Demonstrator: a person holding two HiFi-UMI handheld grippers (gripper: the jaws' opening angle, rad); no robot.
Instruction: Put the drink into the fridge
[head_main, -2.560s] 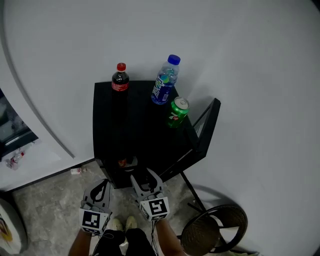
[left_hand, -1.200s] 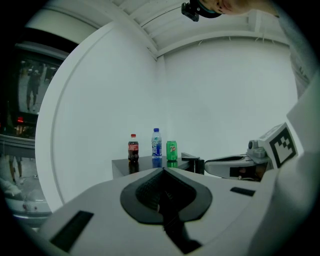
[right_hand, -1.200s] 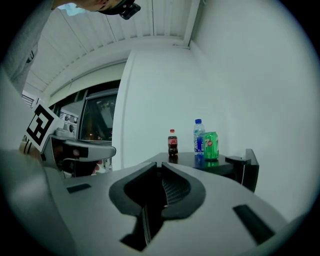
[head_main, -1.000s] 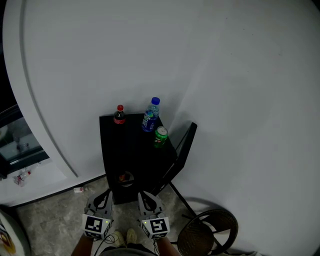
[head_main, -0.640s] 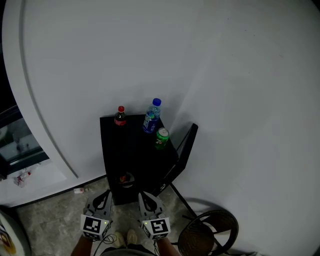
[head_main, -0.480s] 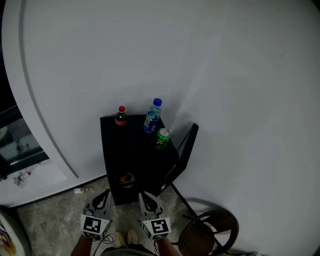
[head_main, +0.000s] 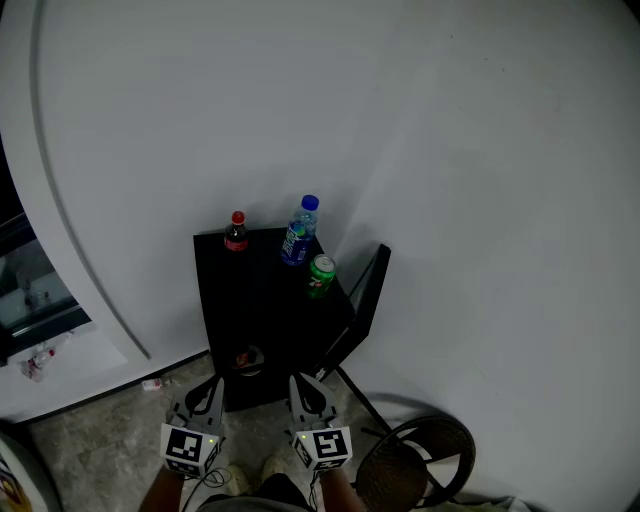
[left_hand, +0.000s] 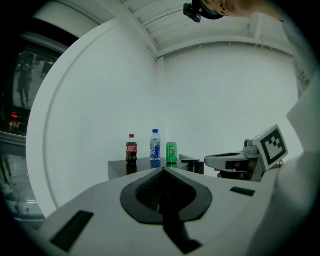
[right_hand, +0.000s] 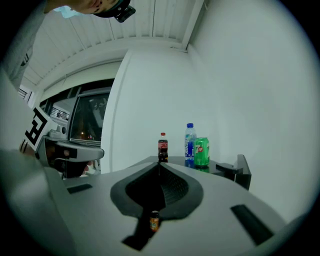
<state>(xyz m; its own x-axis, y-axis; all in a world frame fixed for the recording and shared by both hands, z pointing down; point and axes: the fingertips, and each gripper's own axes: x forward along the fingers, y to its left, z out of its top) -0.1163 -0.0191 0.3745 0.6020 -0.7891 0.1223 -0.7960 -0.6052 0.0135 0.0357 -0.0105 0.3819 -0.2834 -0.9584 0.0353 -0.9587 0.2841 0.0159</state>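
Green can (head_main: 320, 276) stands on black table (head_main: 255, 305); blue bottle (head_main: 299, 232) nearby.

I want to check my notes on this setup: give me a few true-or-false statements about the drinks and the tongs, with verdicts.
1. Three drinks stand on the black table. True.
2. The green can stands between the cola bottle and the blue-capped bottle. False: the blue-capped bottle is in the middle and the can is at the right end.
3. The right tongs grip the cola bottle. False: they are shut, empty and short of the table.
4. The left tongs are shut on nothing. True.
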